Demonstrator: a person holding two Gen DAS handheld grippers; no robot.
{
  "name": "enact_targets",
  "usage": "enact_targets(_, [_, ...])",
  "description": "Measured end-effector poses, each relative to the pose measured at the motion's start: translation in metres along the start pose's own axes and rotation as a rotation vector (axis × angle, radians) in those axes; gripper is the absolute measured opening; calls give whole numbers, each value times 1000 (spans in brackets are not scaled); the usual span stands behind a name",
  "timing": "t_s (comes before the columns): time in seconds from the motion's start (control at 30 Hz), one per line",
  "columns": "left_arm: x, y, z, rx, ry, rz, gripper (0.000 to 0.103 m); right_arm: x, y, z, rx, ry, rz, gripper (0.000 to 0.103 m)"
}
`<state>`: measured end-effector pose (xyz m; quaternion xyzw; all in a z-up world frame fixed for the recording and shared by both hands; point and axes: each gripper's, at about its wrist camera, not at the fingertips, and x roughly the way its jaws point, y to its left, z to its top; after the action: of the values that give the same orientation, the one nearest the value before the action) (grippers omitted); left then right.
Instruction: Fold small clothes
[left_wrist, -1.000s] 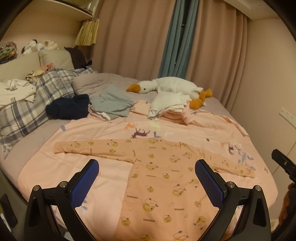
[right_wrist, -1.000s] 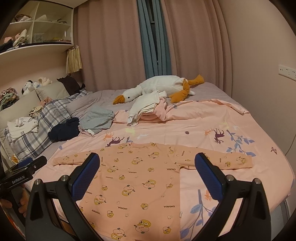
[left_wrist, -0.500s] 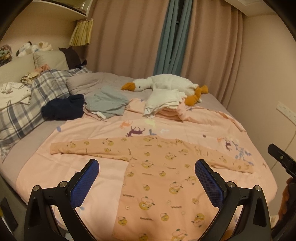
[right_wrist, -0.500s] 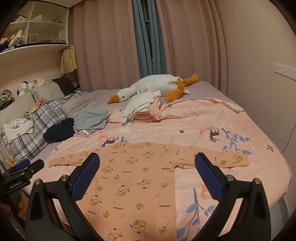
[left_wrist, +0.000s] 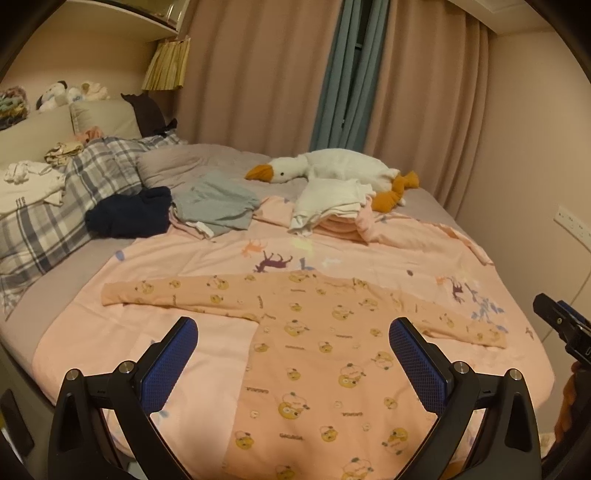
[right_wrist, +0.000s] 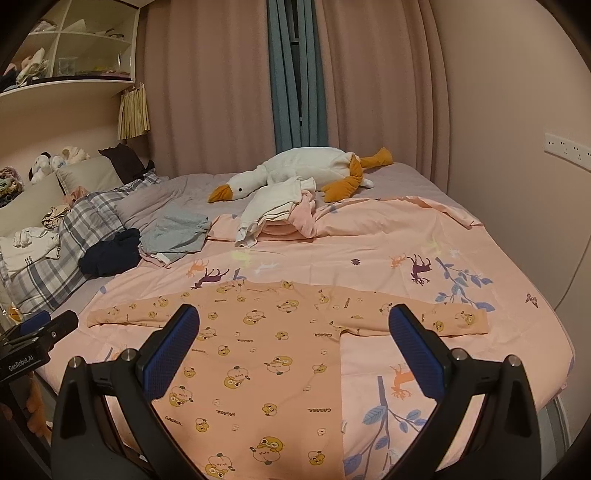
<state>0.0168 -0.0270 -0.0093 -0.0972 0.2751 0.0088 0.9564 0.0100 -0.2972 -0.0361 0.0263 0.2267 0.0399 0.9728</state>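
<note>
A small peach long-sleeved top (left_wrist: 314, 354) (right_wrist: 258, 354) with yellow cartoon prints lies flat on the pink bedspread, both sleeves spread out sideways. My left gripper (left_wrist: 293, 332) hovers open above its left half, blue pads wide apart, nothing between them. My right gripper (right_wrist: 293, 325) hovers open above its right half, also holding nothing. The right gripper's tip (left_wrist: 561, 325) shows at the left wrist view's right edge, and the left gripper's tip (right_wrist: 40, 332) at the right wrist view's left edge.
Behind the top lie a pile of white and pink clothes (left_wrist: 332, 206) (right_wrist: 277, 218), a grey garment (left_wrist: 214, 206), a navy garment (left_wrist: 129, 214) and a plush goose (left_wrist: 332, 170) (right_wrist: 295, 173). A plaid blanket (left_wrist: 55, 221) covers the left. A wall stands at the right.
Both grippers have drawn back and risen slightly, so the top sits a little farther off in both views. The top itself has not moved; both grippers stay open.
</note>
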Motion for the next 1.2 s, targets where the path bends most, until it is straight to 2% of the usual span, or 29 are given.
enact_targets(1.2, [3,-8,-3,37,14,4,103,2,1,0,-31,6,-34,103])
